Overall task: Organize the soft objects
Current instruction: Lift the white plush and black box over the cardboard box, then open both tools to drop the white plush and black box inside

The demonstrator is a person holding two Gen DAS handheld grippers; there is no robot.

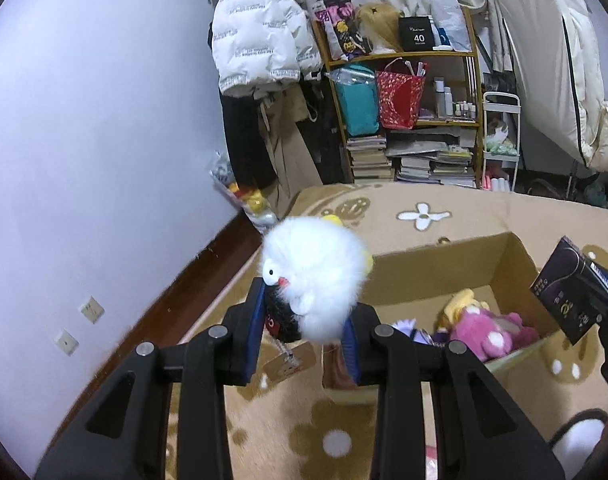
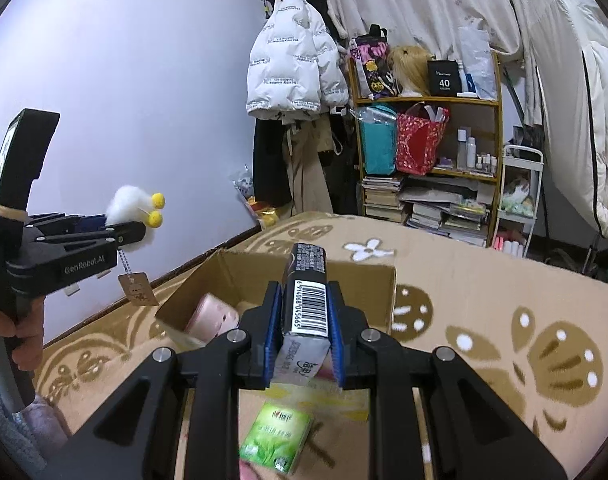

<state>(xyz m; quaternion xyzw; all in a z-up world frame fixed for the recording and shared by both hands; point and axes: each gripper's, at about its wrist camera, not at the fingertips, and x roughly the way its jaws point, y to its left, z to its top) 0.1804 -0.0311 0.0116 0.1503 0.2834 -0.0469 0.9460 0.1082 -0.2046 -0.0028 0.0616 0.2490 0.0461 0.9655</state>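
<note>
Your left gripper pinches the white fluffy plush; the cardboard box lies to its right and below. Your right gripper, clamped on a dark tissue pack, hangs over the box.

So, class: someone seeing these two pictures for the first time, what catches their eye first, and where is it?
Probably the fluffy white plush toy clamped in the left tongs, held above the patterned bedspread left of the open cardboard box. Next, the dark barcoded packet pinched in the right tongs over that box, with a pink plush lying inside.
</note>
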